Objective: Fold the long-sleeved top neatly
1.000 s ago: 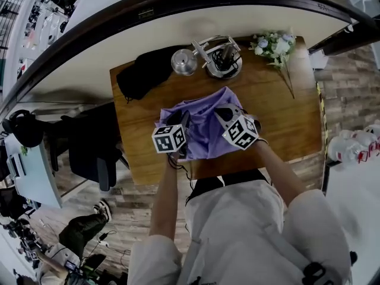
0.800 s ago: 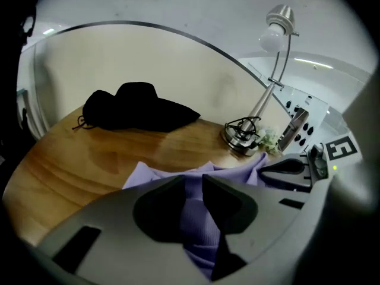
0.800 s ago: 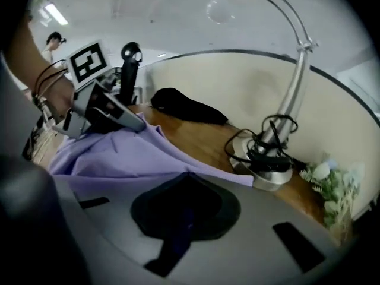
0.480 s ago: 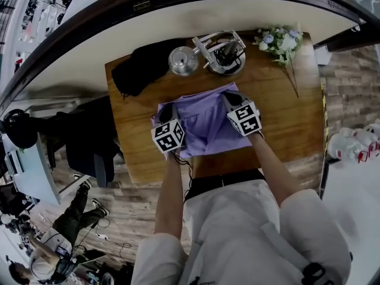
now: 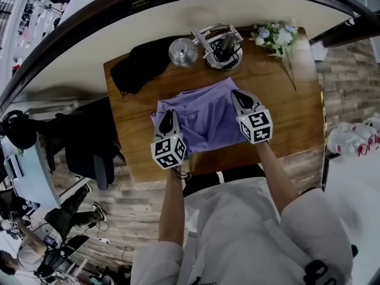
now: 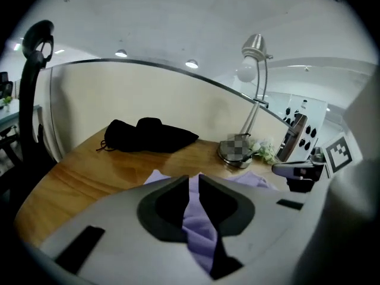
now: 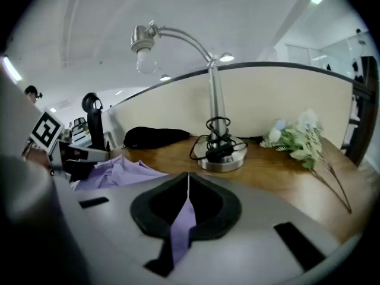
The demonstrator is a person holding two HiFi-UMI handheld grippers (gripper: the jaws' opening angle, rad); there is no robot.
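Observation:
The purple long-sleeved top [image 5: 205, 122] lies part-folded in the middle of the wooden table [image 5: 297, 117]. My left gripper [image 5: 168, 122] is at the top's left edge. Its jaws have just been closing, and a purple fold [image 6: 199, 224] is pinched between them. At the top's right edge my right gripper [image 5: 238, 97] is shut on a thin strip of the fabric [image 7: 181, 224]. The cloth stretches between the two grippers. The bulk of the top [image 7: 119, 174] shows at the left in the right gripper view.
A black bundle of cloth [image 5: 139, 70] lies at the table's far left corner. A desk lamp's head [image 5: 182, 51] and base [image 5: 222, 55] stand at the far edge, with a flower sprig [image 5: 274, 37] at the far right. A curved partition runs behind; a chair [image 5: 89, 147] stands to the left.
Both grippers have moved apart and a little toward the near edge. The bunched top is now drawn out wider between them. The left jaws have closed on the cloth.

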